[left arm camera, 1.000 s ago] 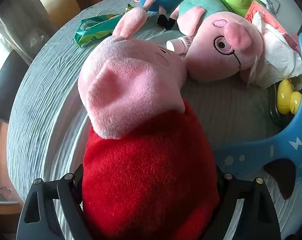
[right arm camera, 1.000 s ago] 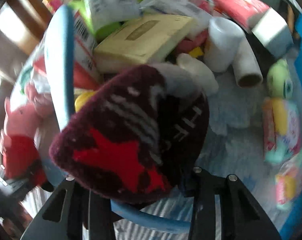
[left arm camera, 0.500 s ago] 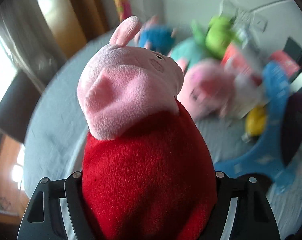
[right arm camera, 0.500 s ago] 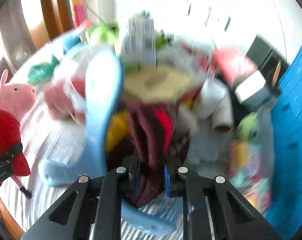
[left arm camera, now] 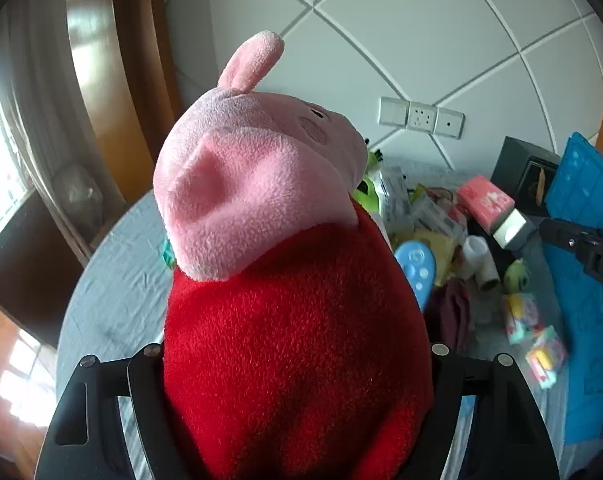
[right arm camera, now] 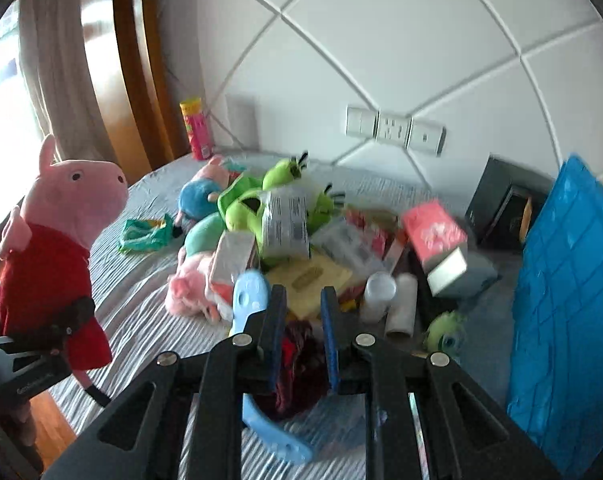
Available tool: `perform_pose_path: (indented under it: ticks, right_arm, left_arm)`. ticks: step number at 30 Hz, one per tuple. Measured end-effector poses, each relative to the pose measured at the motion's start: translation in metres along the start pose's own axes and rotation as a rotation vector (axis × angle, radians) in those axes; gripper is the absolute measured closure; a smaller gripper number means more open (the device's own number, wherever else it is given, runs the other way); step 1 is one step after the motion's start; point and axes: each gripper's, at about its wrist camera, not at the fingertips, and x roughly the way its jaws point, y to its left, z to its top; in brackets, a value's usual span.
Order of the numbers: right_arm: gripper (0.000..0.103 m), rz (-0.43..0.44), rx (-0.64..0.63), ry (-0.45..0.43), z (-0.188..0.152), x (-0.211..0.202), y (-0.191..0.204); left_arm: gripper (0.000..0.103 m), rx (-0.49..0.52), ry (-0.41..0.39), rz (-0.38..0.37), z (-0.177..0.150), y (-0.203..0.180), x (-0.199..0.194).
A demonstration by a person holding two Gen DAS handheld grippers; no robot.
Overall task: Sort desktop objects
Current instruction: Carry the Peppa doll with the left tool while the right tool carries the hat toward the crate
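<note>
Very little here can be read. The black body of the right gripper point(left arm camera: 581, 248), seen at the edge of the left wrist view, carries white letters "DA" that run out of frame. The left gripper point(right arm camera: 29, 364) has a line of pale lettering on its side, and the white packet point(right arm camera: 285, 220) atop the pile bears printed label lines, both too blurred to make out.

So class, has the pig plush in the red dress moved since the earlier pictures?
Yes. The pig plush, clamped in the left tool, has risen off the grey cloth; it now hangs above it.
</note>
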Motion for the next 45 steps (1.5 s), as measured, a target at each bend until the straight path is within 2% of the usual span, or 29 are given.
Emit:
perform_pose_path:
  ticks: [4, 5, 6, 7, 8, 11, 14, 15, 16, 23, 24, 25, 26, 28, 34, 45]
  right_arm:
    - [0.085, 0.054, 0.096, 0.035, -0.022, 0.019, -0.023]
    - [0.074, 0.064, 0.113, 0.057, -0.029, 0.026, -0.026]
    - [0.062, 0.073, 0.136, 0.083, -0.037, 0.037, -0.028]
    - [0.023, 0.083, 0.16, 0.106, -0.045, 0.047, -0.029]
    - [0.0, 0.093, 0.184, 0.128, -0.053, 0.058, -0.03]
    - [0.0, 0.118, 0.252, 0.179, -0.071, 0.088, -0.03]
    - [0.001, 0.063, 0.277, 0.251, -0.08, 0.122, -0.027]
    - [0.005, 0.061, 0.281, 0.273, -0.083, 0.132, -0.025]
    - [0.017, 0.059, 0.283, 0.294, -0.085, 0.142, -0.023]
    - [0.019, -0.023, 0.178, 0.22, -0.075, 0.128, -0.003]
    - [0.025, -0.034, 0.163, 0.209, -0.073, 0.126, -0.001]
    - [0.054, -0.046, 0.148, 0.199, -0.072, 0.124, 0.002]
    - [0.066, -0.058, 0.133, 0.188, -0.07, 0.122, 0.005]
    - [0.073, -0.081, 0.104, 0.167, -0.067, 0.118, 0.01]
    - [0.074, -0.149, 0.015, 0.103, -0.058, 0.106, 0.027]
    - [0.074, -0.204, 0.045, -0.065, -0.001, -0.007, 0.022]
  left_arm:
    - [0.021, 0.001, 0.065, -0.018, -0.015, 0.007, 0.015]
    - [0.021, 0.0, 0.084, -0.022, -0.019, 0.01, 0.02]
    - [0.021, -0.001, 0.102, -0.026, -0.023, 0.012, 0.026]
    - [0.021, -0.004, 0.121, -0.029, -0.028, 0.015, 0.032]
    - [0.021, -0.011, 0.141, -0.032, -0.033, 0.016, 0.041]
    - [0.021, -0.028, 0.2, -0.04, -0.047, 0.022, 0.067]
    - [0.021, -0.03, 0.236, -0.046, -0.056, 0.029, 0.085]
    - [0.021, -0.03, 0.244, -0.047, -0.058, 0.032, 0.091]
    - [0.021, -0.031, 0.248, -0.047, -0.059, 0.034, 0.095]
    - [0.021, -0.026, 0.259, -0.073, -0.062, 0.047, 0.11]
    - [0.021, -0.025, 0.256, -0.079, -0.062, 0.049, 0.11]
    - [0.021, -0.024, 0.253, -0.086, -0.061, 0.05, 0.109]
    - [0.021, -0.021, 0.248, -0.093, -0.059, 0.05, 0.107]
    - [0.021, -0.014, 0.231, -0.106, -0.053, 0.048, 0.102]
    - [0.021, 0.024, 0.152, -0.159, -0.032, 0.038, 0.069]
    - [0.021, 0.119, -0.02, -0.263, 0.017, 0.004, 0.001]
